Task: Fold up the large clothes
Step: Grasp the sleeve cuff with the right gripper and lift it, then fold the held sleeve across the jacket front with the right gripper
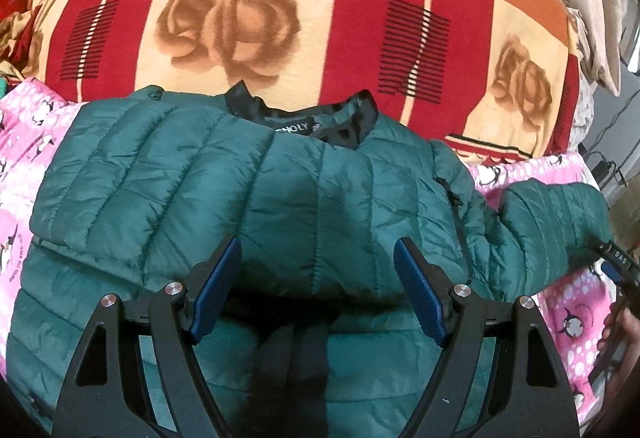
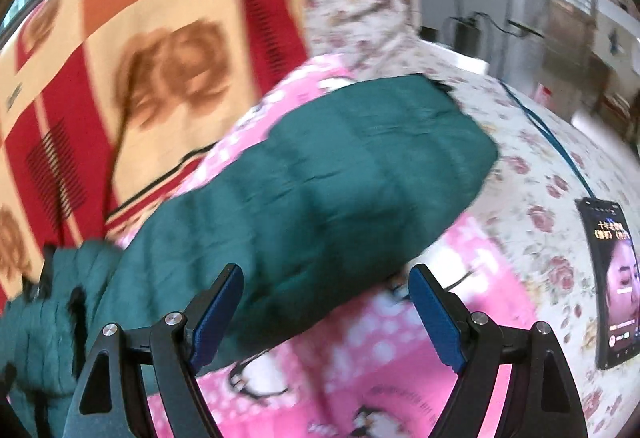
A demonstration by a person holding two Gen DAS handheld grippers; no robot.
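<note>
A dark green quilted puffer jacket (image 1: pixel 248 190) lies on a pink penguin-print sheet (image 1: pixel 24 158), its black collar (image 1: pixel 320 122) at the far side. One sleeve is folded across its chest. The other sleeve (image 1: pixel 552 222) stretches out to the right. My left gripper (image 1: pixel 318 258) is open and empty, just above the jacket's middle. My right gripper (image 2: pixel 326 294) is open and empty over the outstretched sleeve (image 2: pixel 320 198), which runs from lower left to its cuff at upper right. The right gripper also shows at the right edge of the left wrist view (image 1: pixel 616 262).
A red, orange and cream rose-print blanket (image 1: pixel 248 18) covers the far side of the bed. A floral sheet (image 2: pixel 540 166) lies to the right, with a lit phone (image 2: pixel 612 286) on a blue cable on it. Piled cloth sits at far left (image 1: pixel 16 34).
</note>
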